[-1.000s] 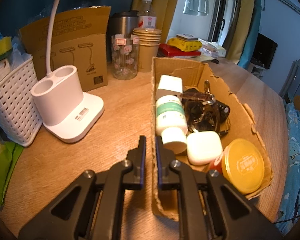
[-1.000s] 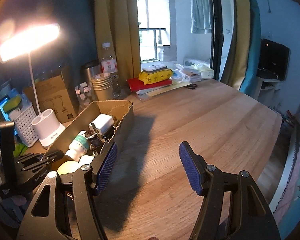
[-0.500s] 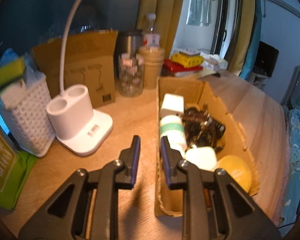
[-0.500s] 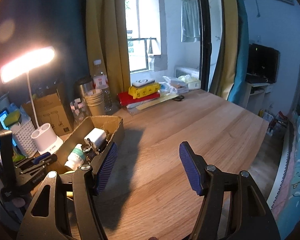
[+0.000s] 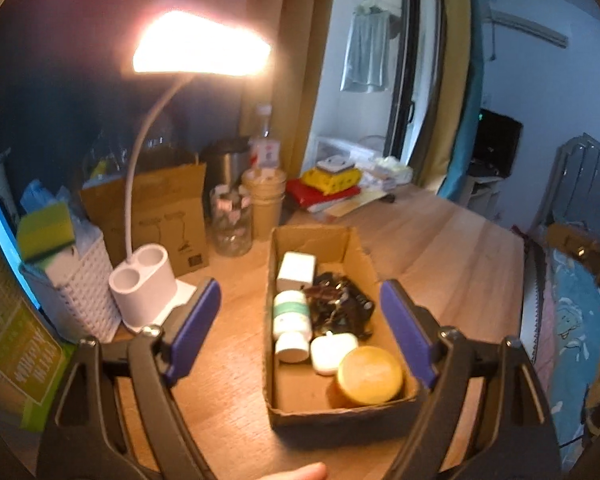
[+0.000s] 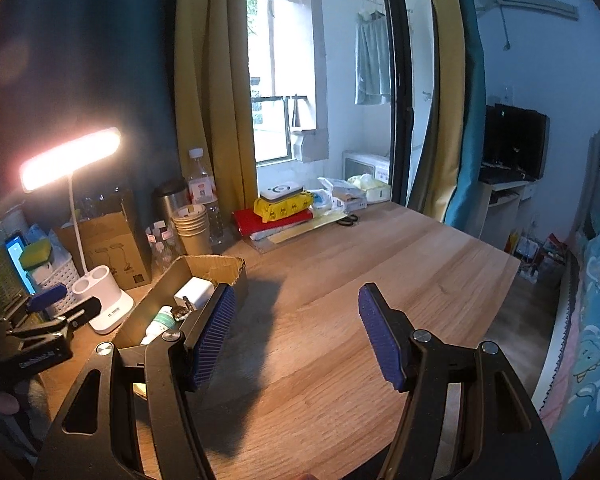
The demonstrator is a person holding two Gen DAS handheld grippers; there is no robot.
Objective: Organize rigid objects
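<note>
Only left wrist view shows yellow lid [image 5: 370, 376] inside cardboard box [image 5: 316, 408].

A home bedroom: wooden desk [image 6: 380, 264], lit desk lamp [image 6: 70, 158], bed [image 6: 592, 344], curtains [image 6: 212, 92].

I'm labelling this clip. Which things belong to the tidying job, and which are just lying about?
Job: cardboard box, white bottle, white case, yellow-lidded tin, left gripper, jaws opening, empty.

Lying about: desk lamp, white basket, paper cups.
</note>
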